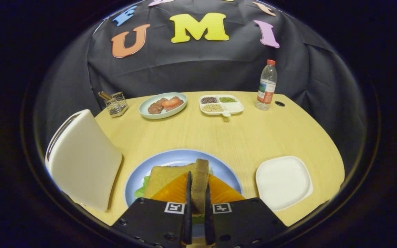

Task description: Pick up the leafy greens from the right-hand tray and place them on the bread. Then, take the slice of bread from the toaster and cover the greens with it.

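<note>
Fingers: the gripper [197,203], at bottom centre of the frame, is clamped on a slice of bread [199,184], both fingers pressing its two faces; the slice stands on edge between them.
Held slice: tan, porous crumb with a darker crust along its top edge (it reads as toast-like, though browning cannot be judged).
Blue plate: a round, glossy plate [171,157] just beyond the fingers, carrying the lower bread [162,177], flat and pale brown.
Leafy greens: ruffled green edges [140,189] peek out at the plate's lower left, on or beside the lower bread; exact layering is hidden.
Orange sheet: a smooth orange layer [177,189] lies either side of the fingers; its identity is unclear.
Toaster: cream, smooth-sided, rounded body [83,160] at left.
White tray: square, rounded corners, matte [283,181], at lower right, no greens on it.
Progress: judged from this layout, greens are placed and the slice is taken; lowering it flat over the greens and releasing remain.
</note>
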Action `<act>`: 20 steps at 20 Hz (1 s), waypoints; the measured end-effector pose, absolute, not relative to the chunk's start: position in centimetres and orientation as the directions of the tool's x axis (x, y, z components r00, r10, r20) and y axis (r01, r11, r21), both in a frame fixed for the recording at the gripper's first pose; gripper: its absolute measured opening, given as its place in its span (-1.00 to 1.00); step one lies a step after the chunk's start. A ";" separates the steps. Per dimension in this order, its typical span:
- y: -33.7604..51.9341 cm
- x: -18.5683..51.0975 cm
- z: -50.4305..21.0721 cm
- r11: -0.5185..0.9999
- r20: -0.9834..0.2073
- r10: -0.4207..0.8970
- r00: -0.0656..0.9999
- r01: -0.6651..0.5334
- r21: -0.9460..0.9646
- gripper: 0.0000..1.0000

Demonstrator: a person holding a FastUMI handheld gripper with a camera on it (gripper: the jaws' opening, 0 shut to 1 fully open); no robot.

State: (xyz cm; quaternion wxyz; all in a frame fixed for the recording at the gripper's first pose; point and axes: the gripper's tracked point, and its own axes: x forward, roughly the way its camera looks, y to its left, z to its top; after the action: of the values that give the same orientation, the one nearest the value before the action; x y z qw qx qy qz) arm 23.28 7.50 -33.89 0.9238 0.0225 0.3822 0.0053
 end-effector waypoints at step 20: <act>5.2 17.9 -23.6 0.999 -0.527 -0.025 0.850 0.035 0.010 0.93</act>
State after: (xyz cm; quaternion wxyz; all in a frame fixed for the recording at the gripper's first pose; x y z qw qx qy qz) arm 17.92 5.24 -23.64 0.9617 0.0094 0.2736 -0.0156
